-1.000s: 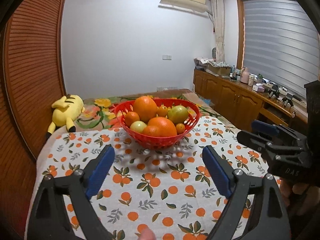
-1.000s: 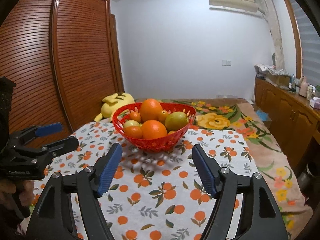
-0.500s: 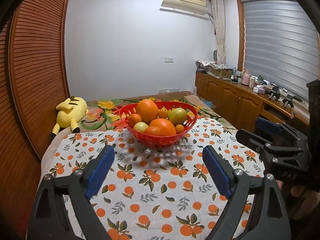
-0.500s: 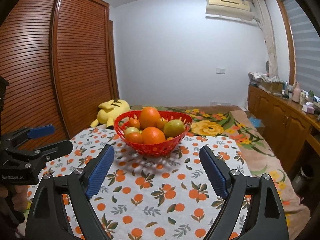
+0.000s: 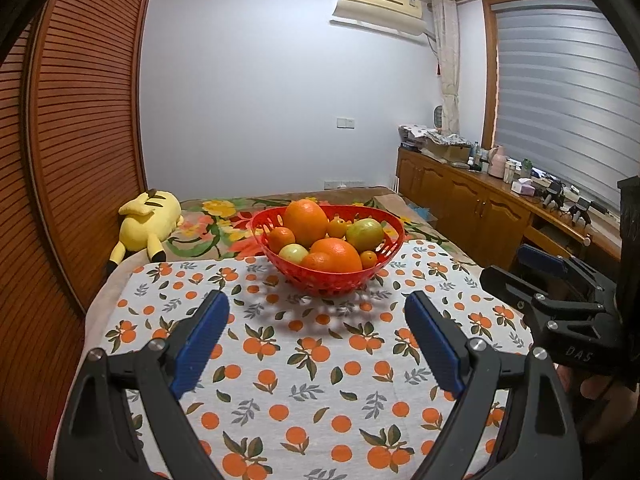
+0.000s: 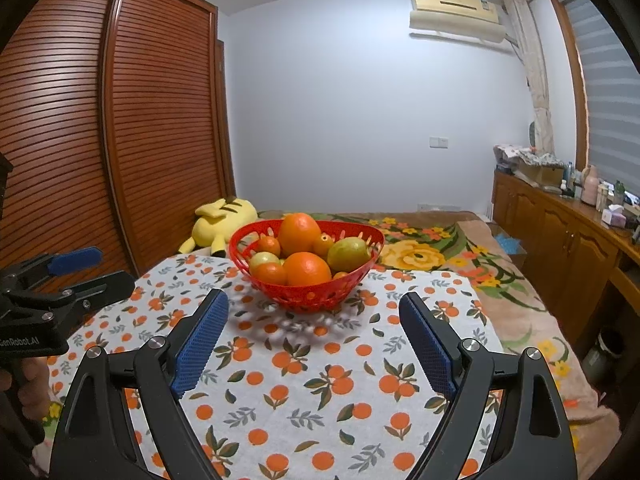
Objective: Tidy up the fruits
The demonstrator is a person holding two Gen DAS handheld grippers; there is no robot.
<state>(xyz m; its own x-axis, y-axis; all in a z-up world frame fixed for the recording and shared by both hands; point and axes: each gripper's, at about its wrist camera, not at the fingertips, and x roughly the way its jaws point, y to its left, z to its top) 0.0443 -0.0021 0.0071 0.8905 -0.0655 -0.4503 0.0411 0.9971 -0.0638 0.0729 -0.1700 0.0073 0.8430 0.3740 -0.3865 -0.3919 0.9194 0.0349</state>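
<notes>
Fruit fills the red basket (image 5: 328,276) near our tablecloth's (image 5: 304,364) far edge; our left gripper (image 5: 316,328) and right gripper (image 6: 312,324) gape empty, the right having just widened.

Even indoor light, sharp focus. Dappled shadow under perforated red plastic basket (image 5: 332,280). Strong fisheye bending, black vignette at corners.

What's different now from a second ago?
The right gripper has just been opening its jaws wider, with nothing between them. Both views tilted up slightly. The left gripper is open as before, and the red basket of fruit sits untouched on the tablecloth.
</notes>
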